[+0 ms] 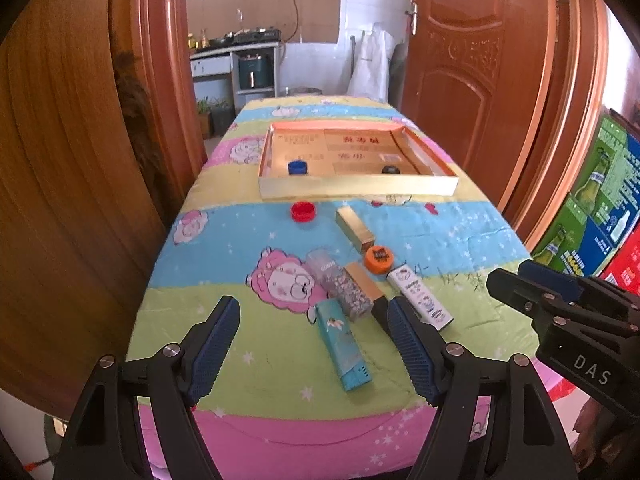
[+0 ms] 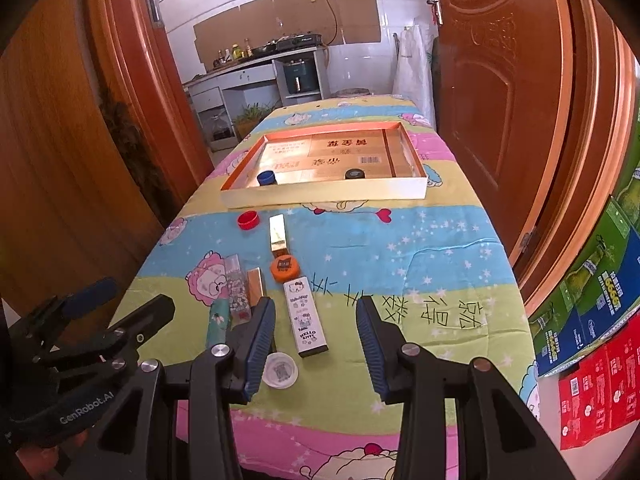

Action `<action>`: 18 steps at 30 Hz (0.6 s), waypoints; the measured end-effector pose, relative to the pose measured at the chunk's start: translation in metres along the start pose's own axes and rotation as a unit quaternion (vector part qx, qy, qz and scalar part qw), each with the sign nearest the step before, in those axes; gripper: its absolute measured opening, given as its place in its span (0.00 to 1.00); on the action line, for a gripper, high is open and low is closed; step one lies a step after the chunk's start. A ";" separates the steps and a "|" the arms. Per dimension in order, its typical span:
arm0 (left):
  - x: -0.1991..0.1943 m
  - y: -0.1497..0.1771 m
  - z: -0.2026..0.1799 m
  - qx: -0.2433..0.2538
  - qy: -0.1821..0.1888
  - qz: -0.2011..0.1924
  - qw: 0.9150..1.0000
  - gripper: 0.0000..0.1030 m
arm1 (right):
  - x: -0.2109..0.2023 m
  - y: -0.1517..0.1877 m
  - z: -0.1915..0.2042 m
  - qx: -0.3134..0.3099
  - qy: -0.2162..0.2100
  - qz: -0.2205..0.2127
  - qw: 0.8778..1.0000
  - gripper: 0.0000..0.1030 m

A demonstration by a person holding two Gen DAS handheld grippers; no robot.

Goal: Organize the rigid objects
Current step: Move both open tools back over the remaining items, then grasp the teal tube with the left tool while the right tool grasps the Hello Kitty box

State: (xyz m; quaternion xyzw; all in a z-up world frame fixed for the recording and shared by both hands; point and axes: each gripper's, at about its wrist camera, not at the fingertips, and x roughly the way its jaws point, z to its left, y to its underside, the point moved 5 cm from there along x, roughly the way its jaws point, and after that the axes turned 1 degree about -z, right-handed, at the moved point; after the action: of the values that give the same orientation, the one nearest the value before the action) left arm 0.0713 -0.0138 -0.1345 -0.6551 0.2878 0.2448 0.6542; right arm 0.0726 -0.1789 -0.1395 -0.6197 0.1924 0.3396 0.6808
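Both grippers hang above the near end of the bench (image 1: 460, 236), which is spread with a cartoon-print cloth, and neither holds anything. The left gripper (image 1: 314, 346) stands wide open, with the teal box (image 1: 344, 346) lying on the cloth between its jaws in that view. The right gripper (image 2: 316, 344) is about two-thirds open, and the white Hello Kitty box (image 2: 306, 318) lies framed between its jaws, untouched.

The loose pieces cluster tightly. At 11 o'clock from the Hello Kitty box sit a gold box (image 2: 256, 282) and a clear glitter box (image 2: 237, 290), side by side and seemingly touching. The orange cap (image 2: 285, 268) lies just beyond at 12 o'clock, with a second gold box (image 2: 278, 234) farther on and a red cap (image 2: 249, 220) at 11 o'clock from that. A white cap (image 2: 280, 370) rests near the right gripper's left jaw. The shallow tray (image 2: 320, 196) at the far end already holds a blue cap (image 2: 266, 178) and a black cap (image 2: 355, 175).

The main hazard is crowding. A jaw coming down beside the teal box could shove the glitter box or the gold one. The two grippers work close together and could collide. The glossy boxes may twist in a shallow pinch, and the white cap could get knocked off the near edge.
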 end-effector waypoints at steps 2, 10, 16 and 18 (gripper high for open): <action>0.006 0.005 0.001 -0.001 -0.001 0.008 1.000 0.75 | 0.005 0.002 0.000 -0.005 -0.003 0.005 1.000 0.41; 0.028 0.025 0.000 -0.003 0.005 0.039 0.999 0.75 | 0.040 0.015 0.006 -0.034 -0.012 0.045 0.998 0.41; 0.044 0.035 0.001 -0.011 0.004 0.062 0.998 0.75 | 0.062 0.017 0.009 -0.050 -0.013 0.064 0.997 0.41; 0.049 0.038 0.000 -0.013 0.004 0.067 0.998 0.75 | 0.069 0.017 0.010 -0.054 -0.012 0.069 0.996 0.41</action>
State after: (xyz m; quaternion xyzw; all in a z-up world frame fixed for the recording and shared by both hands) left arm 0.0799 -0.0157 -0.1954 -0.6433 0.3306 0.2895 0.6269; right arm 0.1067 -0.1541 -0.1974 -0.6367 0.2076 0.4032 0.6236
